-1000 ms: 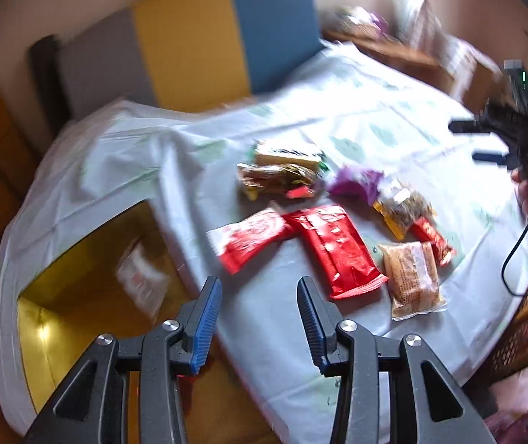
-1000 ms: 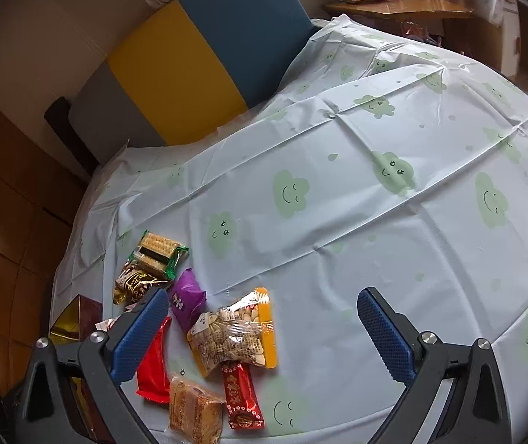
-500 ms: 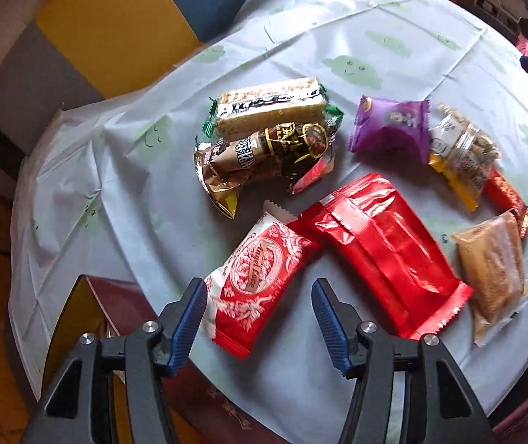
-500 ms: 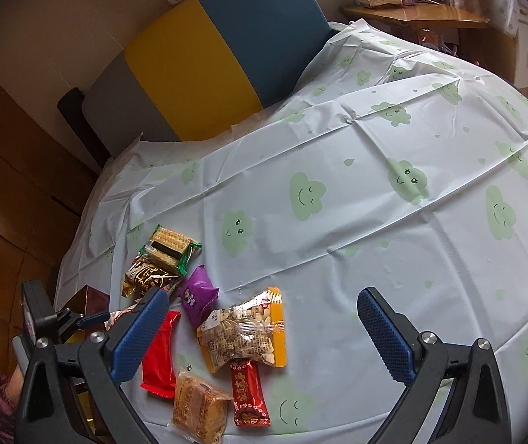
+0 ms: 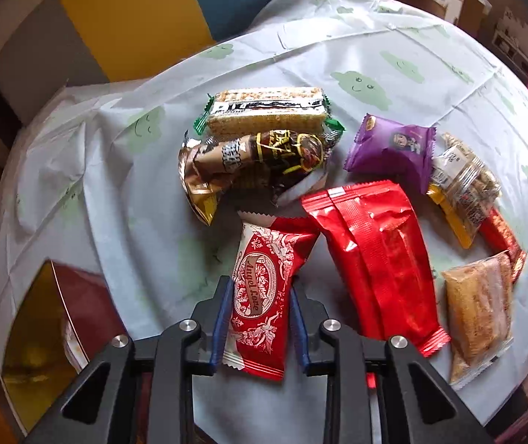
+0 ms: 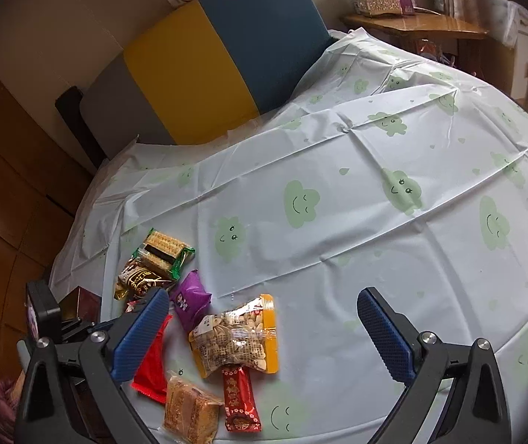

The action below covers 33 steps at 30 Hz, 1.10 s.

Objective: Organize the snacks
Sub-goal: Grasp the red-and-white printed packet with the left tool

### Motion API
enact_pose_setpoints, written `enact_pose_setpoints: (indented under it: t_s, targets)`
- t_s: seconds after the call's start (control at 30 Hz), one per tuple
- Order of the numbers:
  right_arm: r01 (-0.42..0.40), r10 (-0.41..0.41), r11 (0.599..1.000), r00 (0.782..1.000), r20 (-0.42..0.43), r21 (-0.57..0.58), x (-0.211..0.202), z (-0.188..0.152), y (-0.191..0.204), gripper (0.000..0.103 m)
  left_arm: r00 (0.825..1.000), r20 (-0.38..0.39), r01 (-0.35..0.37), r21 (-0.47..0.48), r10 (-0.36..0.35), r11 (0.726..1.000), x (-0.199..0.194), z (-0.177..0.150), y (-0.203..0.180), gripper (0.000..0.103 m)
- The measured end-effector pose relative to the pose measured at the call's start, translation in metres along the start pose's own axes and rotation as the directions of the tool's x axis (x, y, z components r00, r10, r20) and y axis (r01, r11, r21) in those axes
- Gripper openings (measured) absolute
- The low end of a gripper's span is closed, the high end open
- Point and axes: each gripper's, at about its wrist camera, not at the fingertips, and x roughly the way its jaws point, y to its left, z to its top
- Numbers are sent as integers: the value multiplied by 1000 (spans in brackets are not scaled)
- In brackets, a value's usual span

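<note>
Red-and-white "Angel Love" packet flat at 6 o'clock, long axis toward 12. Big plain red pouch just beside it at 3, touching at the top corner. Wafer pack at 12, resting against the brown-gold wrapper. Purple packet, clear nut bag, small red stick at 2–3. Tan cake pack at 4.

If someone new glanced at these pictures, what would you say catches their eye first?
Probably the left tool, shut on a red and white snack packet at the near edge of the table. Next, the cluster of bright wrappers beyond it: a long red packet to its right and a purple pouch farther back. The right tool hangs open over the cloud-print tablecloth.
</note>
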Motion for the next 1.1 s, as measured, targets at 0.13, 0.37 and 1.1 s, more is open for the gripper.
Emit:
enact_pose_setpoints:
  t_s: [0.13, 0.37, 1.1]
  targets:
    - [-1, 1, 1000, 1000, -7, 2, 1, -1, -1, 103, 1000, 22, 16, -57, -14, 998, -17, -21, -14, 29]
    - [21, -21, 1000, 1000, -9, -1, -1, -4, -1, 103, 997, 75, -7, -221, 24, 975, -36, -52, -29, 29]
    - [38, -71, 982, 983, -172, -184, 31, -25, 26, 68, 955, 284, 42, -419, 87, 907, -96, -92, -18, 29]
